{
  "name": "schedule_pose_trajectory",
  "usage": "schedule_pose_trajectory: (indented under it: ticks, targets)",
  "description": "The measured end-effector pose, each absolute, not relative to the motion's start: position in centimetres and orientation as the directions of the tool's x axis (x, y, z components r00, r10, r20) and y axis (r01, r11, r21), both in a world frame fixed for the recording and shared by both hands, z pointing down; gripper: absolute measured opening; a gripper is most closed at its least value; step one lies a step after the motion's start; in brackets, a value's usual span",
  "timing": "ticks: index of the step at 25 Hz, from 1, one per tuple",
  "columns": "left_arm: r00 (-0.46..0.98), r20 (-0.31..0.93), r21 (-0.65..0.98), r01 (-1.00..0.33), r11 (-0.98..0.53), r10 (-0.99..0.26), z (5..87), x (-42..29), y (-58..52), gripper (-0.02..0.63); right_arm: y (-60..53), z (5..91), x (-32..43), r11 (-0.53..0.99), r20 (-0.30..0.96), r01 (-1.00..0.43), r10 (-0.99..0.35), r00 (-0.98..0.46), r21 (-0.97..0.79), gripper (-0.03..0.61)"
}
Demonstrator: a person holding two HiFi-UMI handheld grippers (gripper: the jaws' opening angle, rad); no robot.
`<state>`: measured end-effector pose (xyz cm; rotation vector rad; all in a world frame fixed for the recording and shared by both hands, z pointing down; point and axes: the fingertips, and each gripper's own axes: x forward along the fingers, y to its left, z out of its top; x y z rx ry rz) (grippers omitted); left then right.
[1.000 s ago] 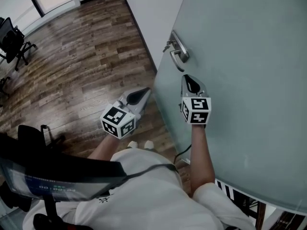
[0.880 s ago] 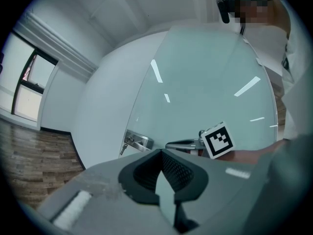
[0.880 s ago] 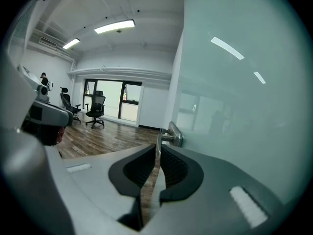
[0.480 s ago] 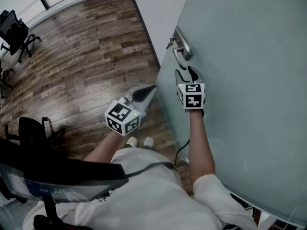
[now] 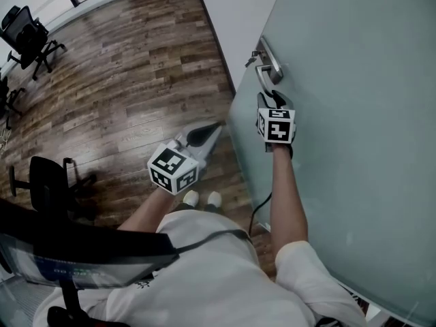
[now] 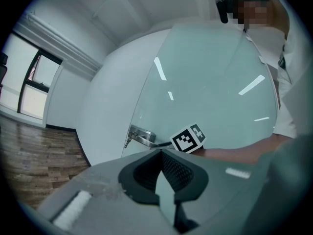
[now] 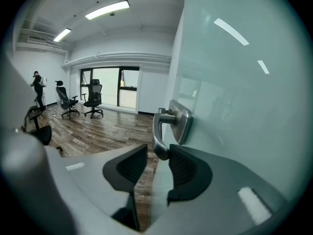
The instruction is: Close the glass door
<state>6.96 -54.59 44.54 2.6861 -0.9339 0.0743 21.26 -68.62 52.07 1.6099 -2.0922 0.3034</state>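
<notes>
A frosted glass door [image 5: 354, 114] fills the right side, with a metal lever handle [image 5: 270, 65] near its left edge. My right gripper [image 5: 270, 99] sits directly under that handle. In the right gripper view the handle [image 7: 168, 129] hangs down with its free end between the fingertips of my right gripper [image 7: 157, 153]. It lies close against the right pad [image 7: 188, 170] and apart from the left one. The jaws have just been closing but still stand apart. My left gripper [image 5: 216, 125] hovers over the floor left of the door, shut and empty, its tips [image 6: 161, 152] meeting.
A white wall [image 5: 235, 12] meets the door's left edge. Wood floor [image 5: 122, 80] spreads to the left, with office chairs [image 5: 34, 39] far off and another chair [image 5: 48, 182] near my left side. A person [image 7: 37, 87] stands far away by the windows.
The right gripper has closed in on the handle from below and its jaws have gone from shut to apart. The left gripper has hardly shifted.
</notes>
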Motion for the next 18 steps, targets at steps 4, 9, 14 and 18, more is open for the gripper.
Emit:
schedule_pose_trajectory:
  ticks: [4,9,14,18]
  targets:
    - [0.782,0.149,0.258,-0.622,-0.739,-0.606,44.8,6.4,-54.4,0.002,-69.1,52.1,21.8,0.268,0.488,-0.958,-0.853,-0.186,0.104,0.110]
    - [0.771,0.165,0.257,-0.636,-0.727,-0.616,45.4,5.5,-54.2,0.002,-69.3,52.0,21.9,0.280,0.490,-0.955,-0.849,-0.199,0.096,0.106]
    - [0.768,0.161,0.262,-0.639,-0.723,-0.620,45.2,5.3,-54.3,0.002,-69.6,52.0,21.5,0.295,0.504,-0.950,-0.839,-0.204,0.106,0.104]
    - [0.767,0.149,0.261,-0.639,-0.724,-0.623,44.6,5.5,-54.6,0.002,-69.6,52.0,21.1,0.309,0.508,-0.946,-0.833,-0.220,0.097,0.103]
